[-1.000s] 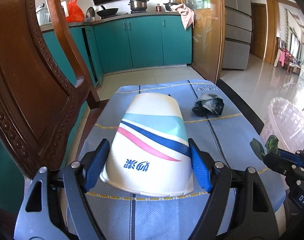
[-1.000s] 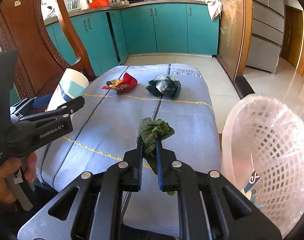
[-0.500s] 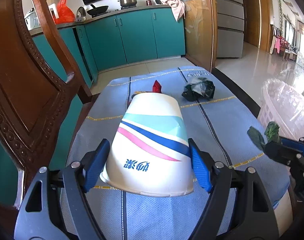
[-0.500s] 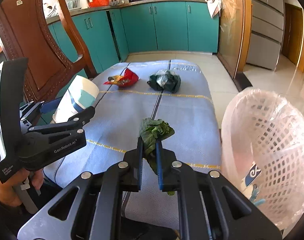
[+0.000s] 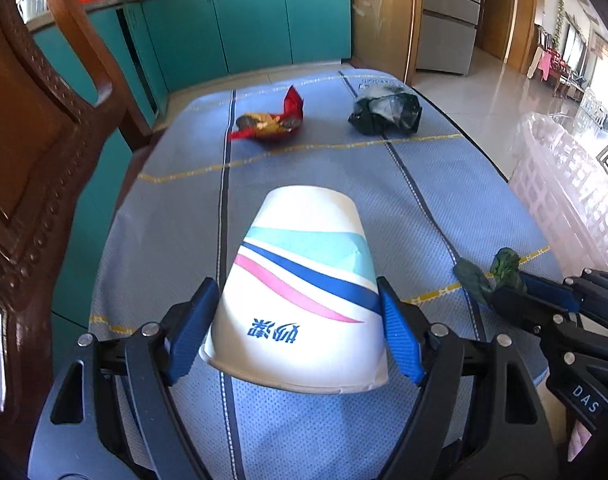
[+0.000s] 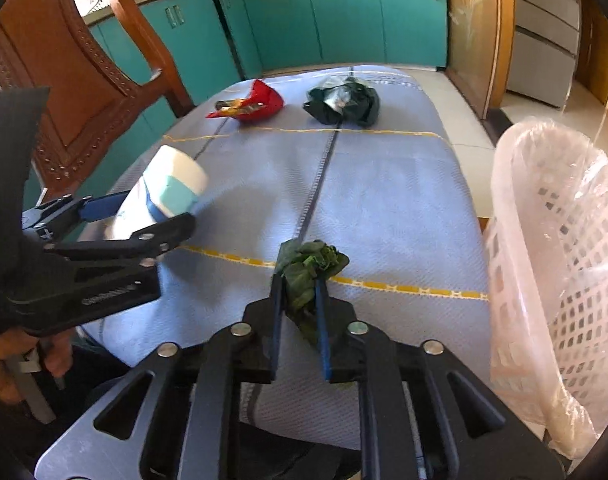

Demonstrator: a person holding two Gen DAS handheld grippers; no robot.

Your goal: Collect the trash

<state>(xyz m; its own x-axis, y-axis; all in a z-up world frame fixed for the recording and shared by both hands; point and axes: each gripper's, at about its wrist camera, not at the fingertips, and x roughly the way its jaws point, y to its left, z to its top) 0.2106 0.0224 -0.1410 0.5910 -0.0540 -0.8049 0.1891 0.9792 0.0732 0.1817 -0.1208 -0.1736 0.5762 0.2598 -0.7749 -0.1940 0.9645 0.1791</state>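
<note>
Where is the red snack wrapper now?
The red snack wrapper lies on the far part of the blue cloth, left of the dark crumpled bag.

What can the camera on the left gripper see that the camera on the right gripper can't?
Only the left wrist view shows the blue writing on the paper cup and the bright room with chairs far off. Only the right wrist view shows the person's hand and the whole side of the left gripper. Both show the cup, the green leaf pinched in the right gripper, the red wrapper, the dark bag and the pink basket.
</note>
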